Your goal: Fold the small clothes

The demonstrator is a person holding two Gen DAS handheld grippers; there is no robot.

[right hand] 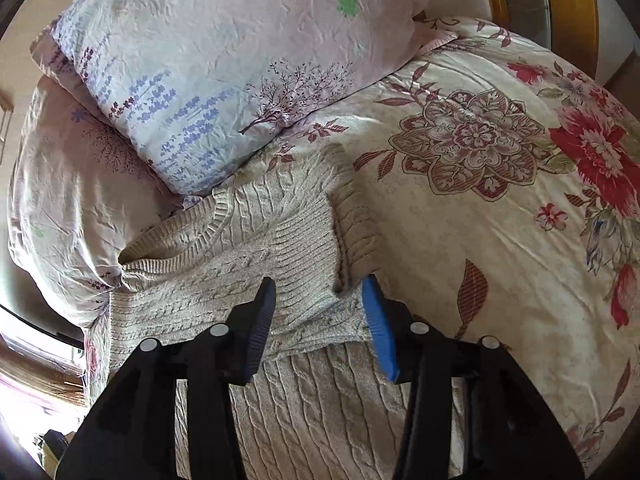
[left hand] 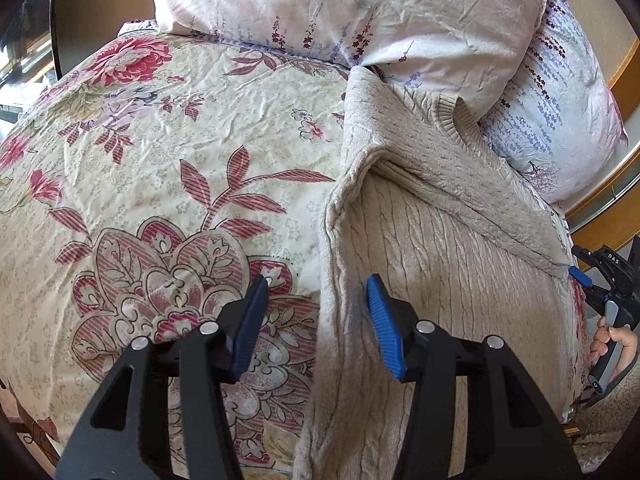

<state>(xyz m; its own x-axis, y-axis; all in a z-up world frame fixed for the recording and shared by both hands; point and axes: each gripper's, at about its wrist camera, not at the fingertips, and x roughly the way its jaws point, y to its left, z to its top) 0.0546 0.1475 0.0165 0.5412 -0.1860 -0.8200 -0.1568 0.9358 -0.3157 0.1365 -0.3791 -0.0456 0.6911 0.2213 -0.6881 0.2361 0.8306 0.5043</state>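
A beige cable-knit sweater point(left hand: 440, 240) lies on a floral bedspread point(left hand: 160, 152), its sleeve folded across the body. My left gripper point(left hand: 320, 300) is open and empty, hovering over the sweater's left edge. The right gripper shows at the far right of the left wrist view point(left hand: 580, 276), held by a hand. In the right wrist view the sweater point(right hand: 248, 248) fills the middle, with the folded sleeve's ribbed cuff point(right hand: 308, 240) between the open jaws of my right gripper point(right hand: 320, 304), which holds nothing.
Two floral pillows point(left hand: 360, 12) point(right hand: 224, 72) lie at the head of the bed, touching the sweater's collar. The bedspread point(right hand: 500, 200) stretches beside the sweater. A wooden bed frame point(left hand: 624, 92) runs along the far side.
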